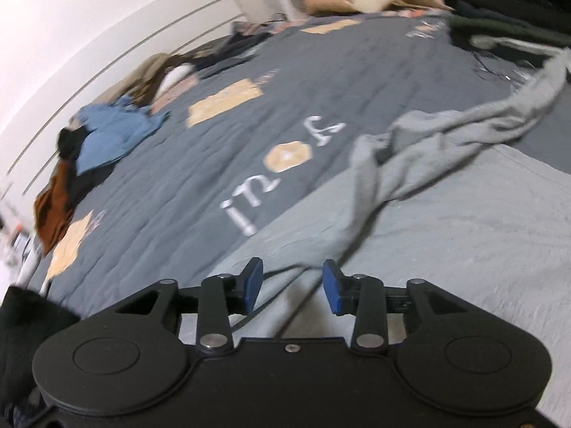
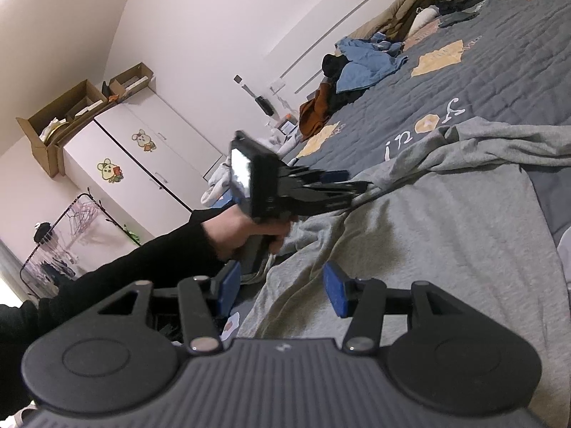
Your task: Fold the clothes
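Observation:
A grey sweatshirt point(image 1: 446, 221) lies spread on the dark grey quilt point(image 1: 221, 135), one sleeve point(image 1: 464, 121) bunched and trailing to the far right. My left gripper point(image 1: 292, 287) is open, just above the garment's near edge, with nothing between its blue pads. In the right wrist view the sweatshirt point(image 2: 446, 242) fills the right side. My right gripper point(image 2: 283, 290) is open over the garment's lower hem. The left gripper point(image 2: 342, 182), blurred and held by a hand, also shows there, low over the garment's left edge.
A pile of blue, black and brown clothes point(image 1: 96, 142) lies at the quilt's left edge, also in the right wrist view point(image 2: 357, 67). Pillows and dark clothes point(image 1: 499, 7) sit at the far end. A white wardrobe point(image 2: 142, 164) and a clothes rack point(image 2: 60, 246) stand beyond the bed.

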Available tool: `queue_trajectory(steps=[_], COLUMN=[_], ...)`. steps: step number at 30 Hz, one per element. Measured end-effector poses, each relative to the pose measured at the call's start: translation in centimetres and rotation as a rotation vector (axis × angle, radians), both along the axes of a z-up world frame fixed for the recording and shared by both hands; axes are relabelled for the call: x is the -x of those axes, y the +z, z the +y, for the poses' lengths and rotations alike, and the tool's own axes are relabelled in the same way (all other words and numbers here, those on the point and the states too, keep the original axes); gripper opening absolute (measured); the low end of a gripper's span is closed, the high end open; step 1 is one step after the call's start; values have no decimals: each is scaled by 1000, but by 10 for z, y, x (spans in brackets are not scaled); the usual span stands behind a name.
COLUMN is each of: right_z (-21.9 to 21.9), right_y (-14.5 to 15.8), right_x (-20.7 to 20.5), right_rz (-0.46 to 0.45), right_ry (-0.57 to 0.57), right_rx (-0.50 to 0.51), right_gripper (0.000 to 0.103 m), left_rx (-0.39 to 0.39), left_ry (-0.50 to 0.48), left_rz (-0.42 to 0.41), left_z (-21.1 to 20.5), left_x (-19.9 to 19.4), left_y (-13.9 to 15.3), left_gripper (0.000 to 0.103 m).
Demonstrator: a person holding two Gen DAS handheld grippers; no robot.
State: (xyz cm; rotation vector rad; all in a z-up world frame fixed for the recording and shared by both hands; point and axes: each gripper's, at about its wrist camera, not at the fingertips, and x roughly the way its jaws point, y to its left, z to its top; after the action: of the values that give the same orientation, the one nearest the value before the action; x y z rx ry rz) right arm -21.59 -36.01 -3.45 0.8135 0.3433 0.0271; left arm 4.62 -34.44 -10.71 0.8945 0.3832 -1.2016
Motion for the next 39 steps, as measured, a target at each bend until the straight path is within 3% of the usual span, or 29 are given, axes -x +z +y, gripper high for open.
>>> queue_trajectory(steps=[3,8,9,10,13,16,27,33,39], right_z=[0,-2,-2,-2,-3,-4,-12,-13,-15], right_y=[1,0,-1,-1,0,0,-4,-5,-5], right_x=[1,2,2,3,6,9,16,19,21], right_rz=[-2,-2,-1,-1,-7,-11,-10,-5,8], right_ry=[-1,0,0,-1,-6,-10,-47,-72,-96], right_rx=[0,-8,-10,-12,-24,-32,-61,-47,-23], right_gripper=[51,51,51,51,51,51,51,51,51], left_rx=[-32,-61,-70,-79,-68,-41,23,18,9], left_ry=[-19,-48,-57,-66,-64,-55,22,131,189], left_rz=[-12,-34,-32,-31,24,12,-72,-77,-61], left_z=[-15,-31,-33,-36,-44,-54,-123,-151,-148], left_x=[5,5,4,3,-8,-20,-51,-71,-74], left_y=[-14,-24,-24,-25,-11,7,36,19,2], left_gripper=[45,45,38,24,11,8,7,7,9])
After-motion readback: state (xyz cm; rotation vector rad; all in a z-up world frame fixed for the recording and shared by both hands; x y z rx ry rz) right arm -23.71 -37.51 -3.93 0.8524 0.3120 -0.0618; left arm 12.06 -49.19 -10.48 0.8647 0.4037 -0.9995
